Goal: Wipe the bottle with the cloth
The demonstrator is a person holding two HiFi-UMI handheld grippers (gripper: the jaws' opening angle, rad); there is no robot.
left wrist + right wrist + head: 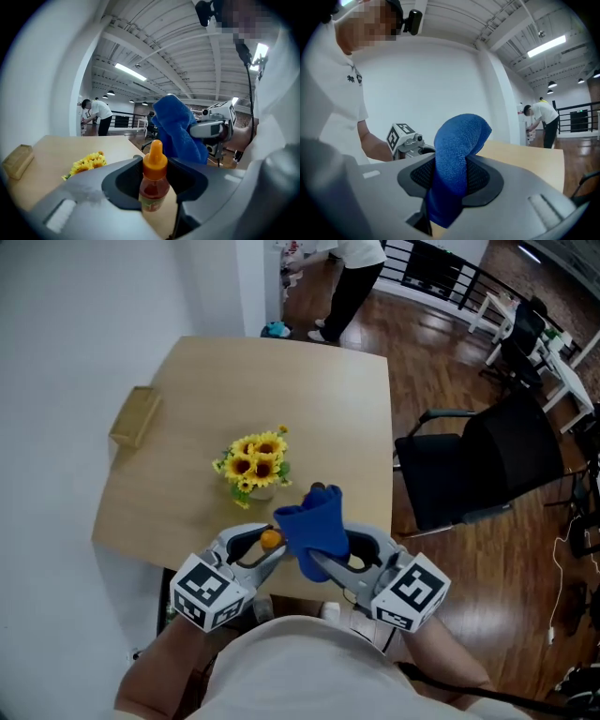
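**Bottle in the left jaws, cloth in the right, both held off the table**

Well ahead and to the left of the left gripper (265,547), a plain rectangular wooden block (136,415) lies on the pale, smooth table (328,409). The left gripper's matt grey jaws are clenched on a small bottle (153,185). It has a glossy orange cap tapering to a rounded nozzle, a clear body with red-brown filling, and a paper label low down. It stands upright between the dark, curved pads, its cap rising above them. On the table ahead of both grippers sits a bunch of yellow sunflowers (255,461) with dark centres and green leaves.

Just right of the bottle is the cloth (457,164), a bright blue, nubby microfibre bunched into a thick arch whose top flops over. The right gripper (322,562) grasps its lower part between black mesh-textured pads, and the free end stands up above the jaws. In the head view, cloth and orange cap are right beside each other; whether they touch cannot be made out. Well to the right of the right gripper, beyond the table's edge, a black office chair (487,465) stands on a dark wood floor.

Both grippers are held close to the person's chest, over the table's near edge. Their marker cubes face the person and their jaws point ahead, angled in toward each other. A bare forearm comes in behind each one
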